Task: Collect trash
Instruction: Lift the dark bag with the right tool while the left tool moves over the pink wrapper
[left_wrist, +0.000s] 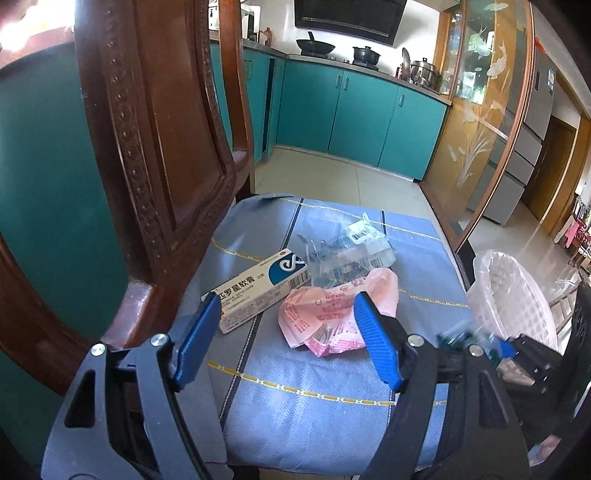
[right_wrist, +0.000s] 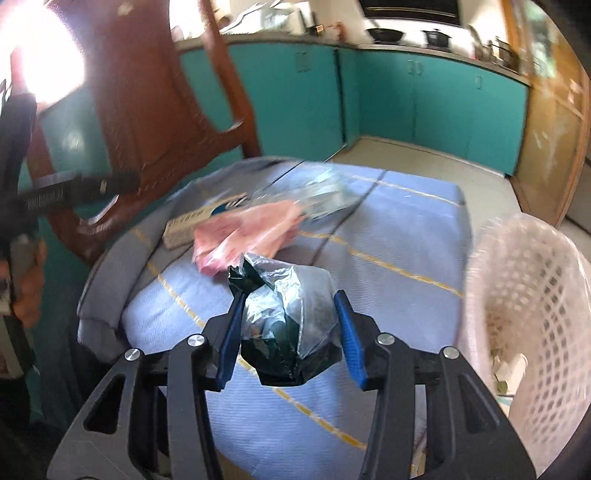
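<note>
On the blue chair cushion lie a white medicine box, a pink crumpled wrapper and a clear plastic wrapper. My left gripper is open and empty, its fingers standing either side of the box end and the pink wrapper, just above them. My right gripper is shut on a dark green and silver foil wrapper, held above the cushion. The pink wrapper and the box lie beyond it. A white lattice bin stands at the right.
The carved wooden chair back rises at the left. The bin, lined with a plastic bag, stands beside the chair on the right. Teal kitchen cabinets and a tiled floor lie beyond.
</note>
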